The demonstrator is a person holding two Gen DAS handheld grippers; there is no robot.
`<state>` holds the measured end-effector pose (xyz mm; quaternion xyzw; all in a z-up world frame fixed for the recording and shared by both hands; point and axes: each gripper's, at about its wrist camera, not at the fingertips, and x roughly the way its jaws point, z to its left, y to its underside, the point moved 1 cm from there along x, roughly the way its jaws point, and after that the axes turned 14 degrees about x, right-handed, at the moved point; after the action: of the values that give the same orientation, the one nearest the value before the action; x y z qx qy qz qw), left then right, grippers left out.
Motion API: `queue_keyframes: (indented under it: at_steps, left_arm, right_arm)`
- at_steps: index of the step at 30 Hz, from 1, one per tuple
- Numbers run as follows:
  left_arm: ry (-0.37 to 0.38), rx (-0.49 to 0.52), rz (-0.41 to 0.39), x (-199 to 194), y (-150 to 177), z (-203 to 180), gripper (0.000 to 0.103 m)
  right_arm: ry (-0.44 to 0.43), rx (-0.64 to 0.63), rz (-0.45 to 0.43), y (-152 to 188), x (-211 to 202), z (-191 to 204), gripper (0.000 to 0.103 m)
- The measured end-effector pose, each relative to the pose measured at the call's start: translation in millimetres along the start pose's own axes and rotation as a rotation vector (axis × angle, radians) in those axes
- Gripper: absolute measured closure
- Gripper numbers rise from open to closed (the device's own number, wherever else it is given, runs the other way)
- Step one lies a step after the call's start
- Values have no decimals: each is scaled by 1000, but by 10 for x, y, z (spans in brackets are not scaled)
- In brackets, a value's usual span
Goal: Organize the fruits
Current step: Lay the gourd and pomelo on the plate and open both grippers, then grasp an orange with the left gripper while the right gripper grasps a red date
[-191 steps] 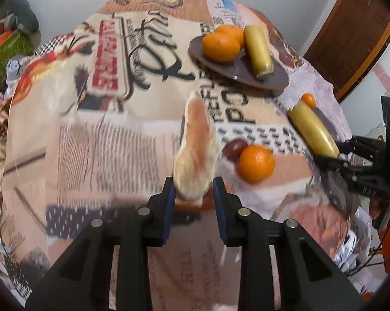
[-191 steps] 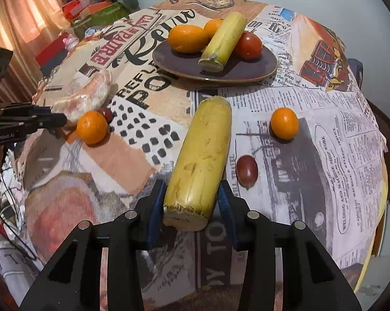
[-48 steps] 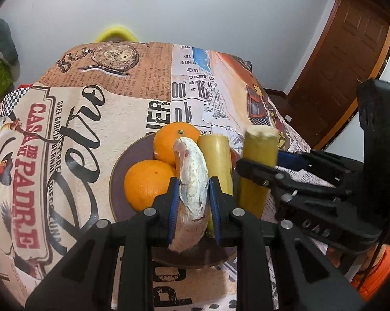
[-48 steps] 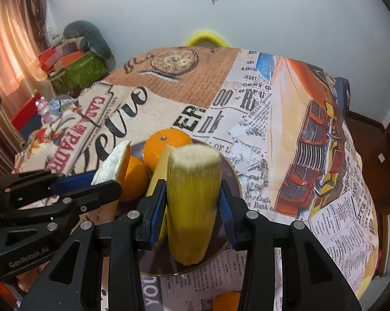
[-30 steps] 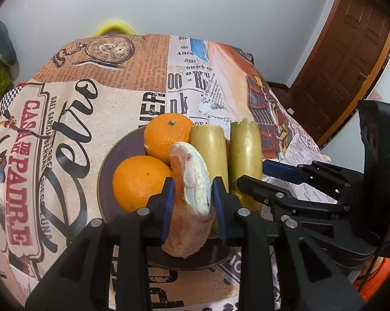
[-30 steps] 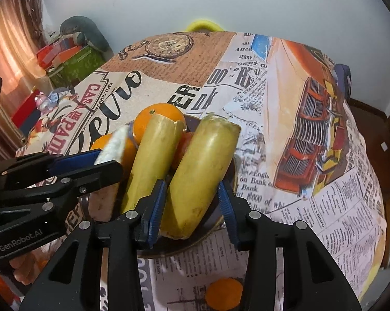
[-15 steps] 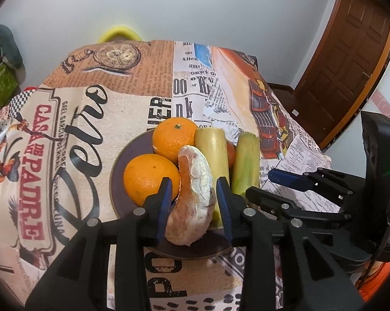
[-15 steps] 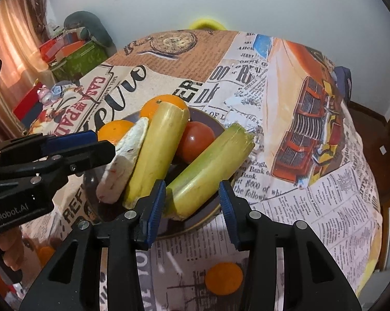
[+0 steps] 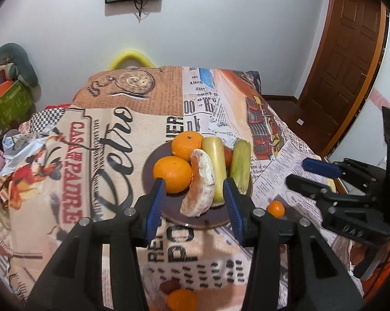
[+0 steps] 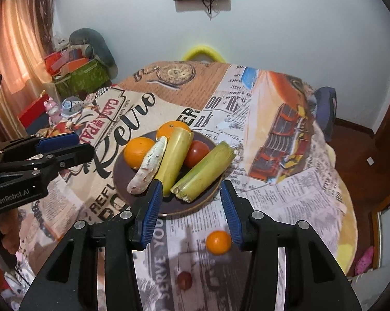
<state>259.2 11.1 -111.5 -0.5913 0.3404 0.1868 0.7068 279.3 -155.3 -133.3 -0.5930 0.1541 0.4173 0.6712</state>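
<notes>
Your tablecloth [image 9: 153,280] is the loudest reading matter here: in the left wrist view "CASA DE PADRE" runs in red up the left of the frame beside big black script, and "REF" and "PO" sit in heavy black capitals at lower centre, just under the plate; in the right wrist view "SERVE YOU" runs up the lower centre between your fingers, "Retro" curls across the middle left, and "GenRobot.AI" is printed in white on your left gripper [image 10: 65,145] at the left edge; the dark plate [image 10: 122,181] sits mid-frame and holds two oranges [image 10: 138,151] at its left and far side, a red tomato [image 10: 197,153] at its centre right, a pale peeled fruit piece [image 10: 148,168] lying lengthwise, a yellow-green stalk [image 10: 174,158] beside it, and a second greener stalk [image 10: 205,172] slanting to the plate's right rim; your left gripper [image 9: 195,199] stands spread wide with nothing between its blue pads, framing the plate's near edge; your right gripper [image 10: 189,204] is likewise parted and empty, just short of the plate; off the plate, a small orange [image 10: 218,242] lies on the cloth at lower centre right, a dark red fruit [image 10: 184,280] below it, and another orange [image 9: 182,299] with a dark fruit [image 9: 169,286] sits at the bottom of the left wrist view.
</notes>
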Motion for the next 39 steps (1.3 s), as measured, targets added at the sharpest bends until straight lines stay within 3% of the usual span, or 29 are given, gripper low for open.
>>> queue_keyframes:
  at_steps: [5,12,20,28,34,39]
  left_arm:
    - [-13,-15,1,-216,160,39,49]
    - [-5,-40,69,-298,547,111,48]
    - [24,-22,171,-131,1006,-41,48]
    - [29,-28,212,23,1241,-157,48]
    - [50,-42,236,125,1334,-169,49]
    - [69,-53,247,187,1375,-165,59]
  right_arm:
    - [10,11,-25,104,-235,7,54]
    - [39,18,-40,305,-405,-2,43]
    - [67,16,47,620,-230,-57,43]
    - [73,24,130,902,3,-133,43]
    - [50,68,196,1031,198,-230,60]
    - [59,51,215,1060,278,-232,66]
